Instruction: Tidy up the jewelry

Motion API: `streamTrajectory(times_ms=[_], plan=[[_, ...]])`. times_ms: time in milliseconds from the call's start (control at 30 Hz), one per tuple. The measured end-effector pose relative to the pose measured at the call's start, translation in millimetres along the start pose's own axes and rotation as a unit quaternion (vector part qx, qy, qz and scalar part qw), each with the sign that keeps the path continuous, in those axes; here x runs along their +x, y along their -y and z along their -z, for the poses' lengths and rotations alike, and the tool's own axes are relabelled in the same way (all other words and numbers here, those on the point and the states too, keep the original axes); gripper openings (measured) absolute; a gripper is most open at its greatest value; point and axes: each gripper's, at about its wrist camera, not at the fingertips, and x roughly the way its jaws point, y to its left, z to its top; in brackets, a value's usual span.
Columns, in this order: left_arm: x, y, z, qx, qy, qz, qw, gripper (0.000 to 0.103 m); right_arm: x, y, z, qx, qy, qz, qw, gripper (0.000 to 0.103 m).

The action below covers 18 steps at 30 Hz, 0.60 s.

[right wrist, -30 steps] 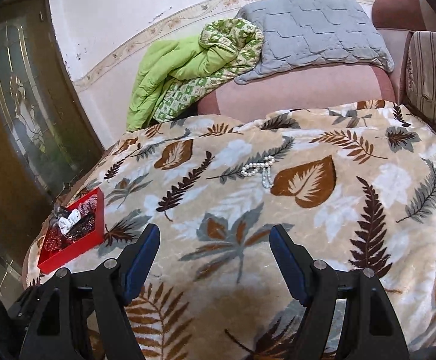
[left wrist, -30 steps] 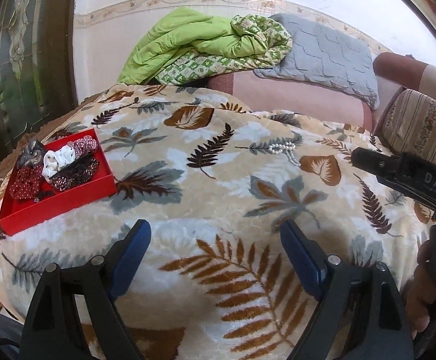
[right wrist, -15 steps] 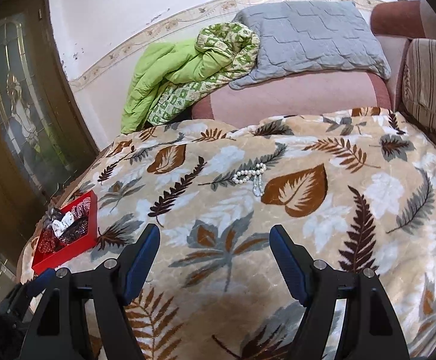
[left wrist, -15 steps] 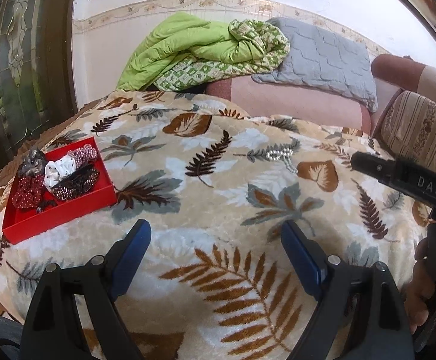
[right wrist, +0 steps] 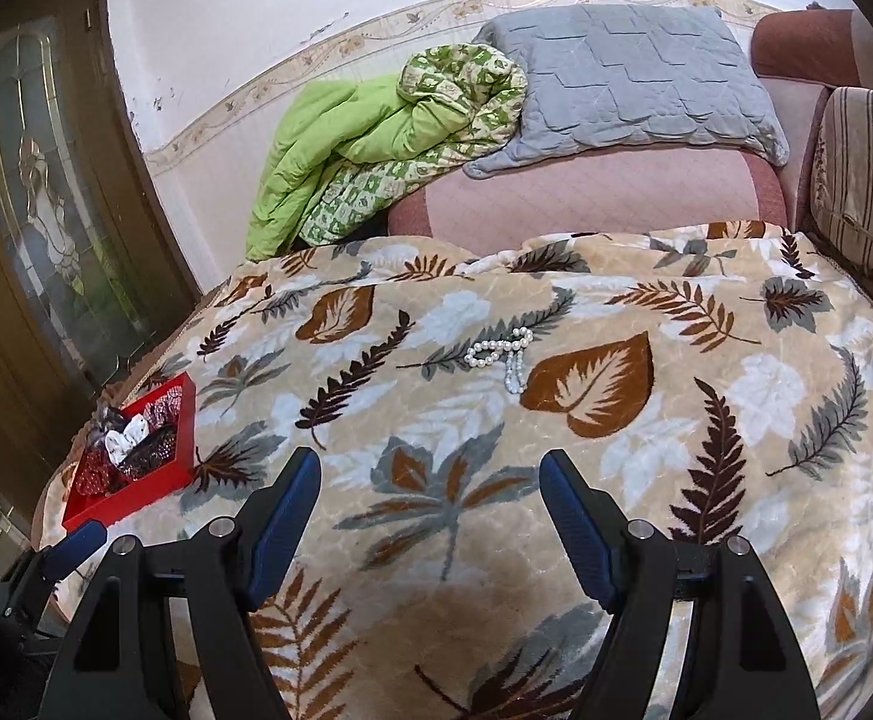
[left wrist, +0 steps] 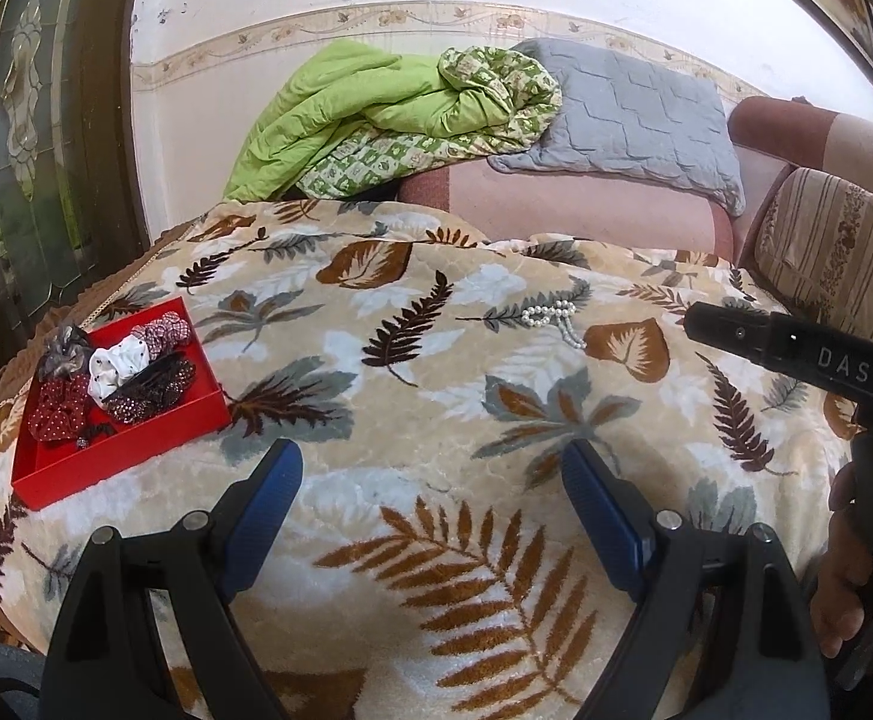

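Leaf-print blanket (right wrist: 616, 480) covers bed, pink sofa and grey pillow (right wrist: 628, 78) behind. Pearl necklace (right wrist: 505, 357) lies loose mid-blanket, well apart from red tray (left wrist: 136, 450) at left edge; tray already holds scrunchies (left wrist: 118, 372), so likely destination. Left tool (left wrist: 430, 498) and right tool (right wrist: 430, 498) both wide, empty, hovering short of necklace. Necklace not yet touched.

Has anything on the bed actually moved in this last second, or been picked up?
No, nothing has visibly changed. The pearl necklace still lies loose on the leaf-print blanket, and the red tray of scrunchies sits where it was at the blanket's left edge. The left gripper and right gripper both stay open and empty above the blanket; the views only drifted slightly.
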Motion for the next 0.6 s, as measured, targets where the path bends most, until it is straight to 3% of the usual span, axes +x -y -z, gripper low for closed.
streamTrajectory(times_ms=[300, 467, 600], plan=[[-5.0, -8.6, -8.4, -0.01, 0.008, 0.0, 0.9999, 0.087, -2.2, 7.4, -8.3, 0.025, 0.0, -0.019, 0.999, 0.071], [4.0, -3.6, -35.3, 0.023, 0.015, 0.009, 0.9996, 0.087, 10.9, 11.6, -31.0, 0.024, 0.002, -0.003, 1.0, 0.065], [30.3, 0.4, -66.1, 0.036, 0.013, 0.034, 0.9987, 0.087, 45.5, 20.4, -49.0, 0.034, -0.011, -0.008, 0.999, 0.058]])
